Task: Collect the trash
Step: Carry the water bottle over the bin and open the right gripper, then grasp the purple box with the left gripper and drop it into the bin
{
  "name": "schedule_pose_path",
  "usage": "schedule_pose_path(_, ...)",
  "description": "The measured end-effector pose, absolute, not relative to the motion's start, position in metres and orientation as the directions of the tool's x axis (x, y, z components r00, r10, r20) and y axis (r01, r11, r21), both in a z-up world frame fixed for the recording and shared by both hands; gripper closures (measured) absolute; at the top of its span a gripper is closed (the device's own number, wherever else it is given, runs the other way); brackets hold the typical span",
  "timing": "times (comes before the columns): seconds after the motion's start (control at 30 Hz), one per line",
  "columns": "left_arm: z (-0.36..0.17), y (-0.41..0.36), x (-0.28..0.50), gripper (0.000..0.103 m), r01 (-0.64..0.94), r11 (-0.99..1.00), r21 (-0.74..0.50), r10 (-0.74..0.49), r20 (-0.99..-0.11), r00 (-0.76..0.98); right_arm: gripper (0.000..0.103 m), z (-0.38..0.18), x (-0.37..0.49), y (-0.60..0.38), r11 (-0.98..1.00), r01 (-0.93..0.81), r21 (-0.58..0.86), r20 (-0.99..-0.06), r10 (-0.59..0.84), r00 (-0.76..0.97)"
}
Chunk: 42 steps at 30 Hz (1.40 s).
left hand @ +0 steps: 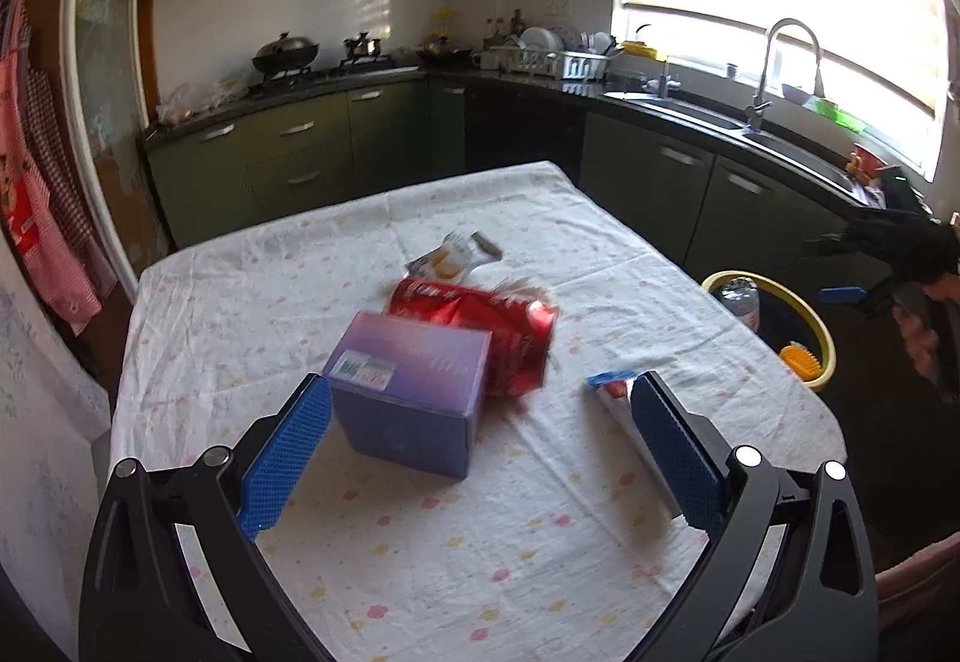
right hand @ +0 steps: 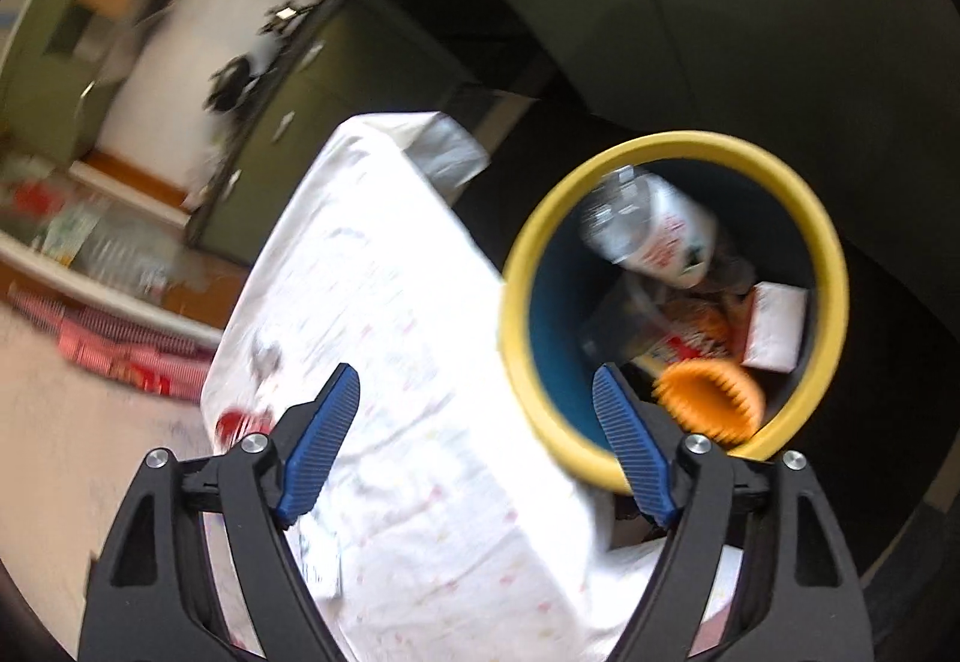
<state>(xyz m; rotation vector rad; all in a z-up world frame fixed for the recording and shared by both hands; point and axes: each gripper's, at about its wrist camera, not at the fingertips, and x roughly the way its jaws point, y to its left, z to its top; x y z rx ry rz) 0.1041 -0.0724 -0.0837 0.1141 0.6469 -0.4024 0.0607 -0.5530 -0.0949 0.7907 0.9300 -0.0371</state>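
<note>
A purple box (left hand: pixel 414 398) lies on the cloth-covered table (left hand: pixel 480 542), with a red foil bag (left hand: pixel 486 326) behind it and a small snack wrapper (left hand: pixel 453 257) farther back. A white and blue wrapper (left hand: pixel 612 386) lies by the right finger. My left gripper (left hand: pixel 480 392) is open, low over the table, with the box just ahead of its left finger. My right gripper (right hand: pixel 477 383) is open and empty, above the table's edge beside the yellow-rimmed bin (right hand: pixel 522 314). The bin holds a clear plastic bottle (right hand: pixel 654 230), an orange ridged piece (right hand: pixel 708 404) and packets. The right gripper (left hand: pixel 852 296) also shows at the right, over the bin (left hand: pixel 822 326).
Green kitchen cabinets (left hand: pixel 312 146) run along the back and right walls under a dark counter with a stove, pots, a dish rack and a sink with a tall tap (left hand: pixel 786 56). A person's hand (left hand: pixel 918 338) holds the right gripper. Red checked cloths (left hand: pixel 36 218) hang at the left.
</note>
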Motion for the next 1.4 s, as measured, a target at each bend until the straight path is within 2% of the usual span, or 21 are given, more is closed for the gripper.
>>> schedule_pose_path(0.27,-0.111,-0.05,0.13,0.005,0.356,0.934,-0.036,-0.289,-0.663,0.691,0.027,-0.096,0.035,-0.499,0.833,0.253,0.493,-0.731,0.239,0.639)
schedule_pose_path(0.4,-0.122,-0.046,0.147,0.005,0.385,0.921,-0.061,-0.322,-0.675,0.663,0.027,-0.094,0.031,-0.487,0.858,0.226,0.462,-0.715,0.21,0.667)
schedule_pose_path(0.57,-0.136,-0.044,0.166,0.005,0.49,0.865,-0.104,-0.421,-0.683,0.597,0.025,-0.101,0.039,-0.478,0.854,0.202,0.48,-0.702,0.236,0.672)
schedule_pose_path(1.03,-0.144,-0.052,0.196,0.005,0.549,0.834,-0.06,-0.433,-0.688,0.582,0.025,-0.119,0.055,-0.465,0.856,0.195,0.479,-0.721,0.257,0.643)
schedule_pose_path(1.13,-0.144,-0.055,0.196,0.01,0.555,0.83,-0.054,-0.433,-0.69,0.58,0.025,-0.119,0.056,-0.464,0.856,0.195,0.478,-0.721,0.256,0.644)
schedule_pose_path(1.2,-0.146,-0.058,0.196,0.025,0.554,0.831,-0.046,-0.423,-0.698,0.578,0.025,-0.118,0.057,-0.462,0.86,0.191,0.474,-0.719,0.253,0.647)
schedule_pose_path(1.4,-0.143,-0.056,0.186,0.027,0.542,0.839,-0.047,-0.42,-0.69,0.59,0.025,-0.116,0.057,-0.458,0.858,0.181,0.48,-0.714,0.263,0.649)
